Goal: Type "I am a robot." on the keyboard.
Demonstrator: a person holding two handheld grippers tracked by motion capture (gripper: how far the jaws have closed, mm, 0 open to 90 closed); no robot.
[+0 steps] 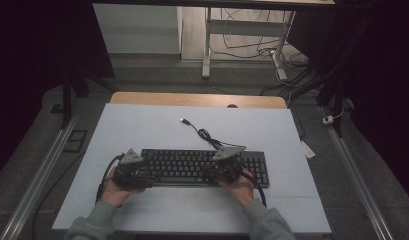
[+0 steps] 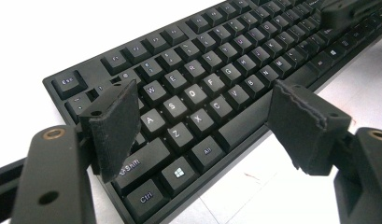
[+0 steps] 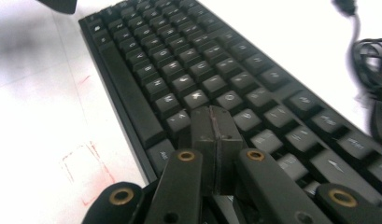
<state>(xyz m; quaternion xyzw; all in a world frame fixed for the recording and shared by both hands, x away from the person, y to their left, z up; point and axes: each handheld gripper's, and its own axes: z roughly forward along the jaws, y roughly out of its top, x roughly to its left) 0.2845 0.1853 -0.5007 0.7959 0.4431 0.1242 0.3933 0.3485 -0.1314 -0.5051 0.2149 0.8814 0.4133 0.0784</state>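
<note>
Ctrl, Shift and Alt keys label the black keyboard (image 2: 198, 84).

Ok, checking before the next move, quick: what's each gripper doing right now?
Left gripper: open, jaws spread above the keyboard, holding nothing.
Right gripper: shut, pads together over the keys, nothing between them.

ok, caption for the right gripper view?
Right hand-held gripper, jaws shut and empty, poised over the black keyboard; coiled cable at right.

A black full-size keyboard (image 1: 204, 167) lies near the front of the white table mat (image 1: 142, 130); its coiled black USB cable (image 1: 204, 132) lies behind it.
</note>
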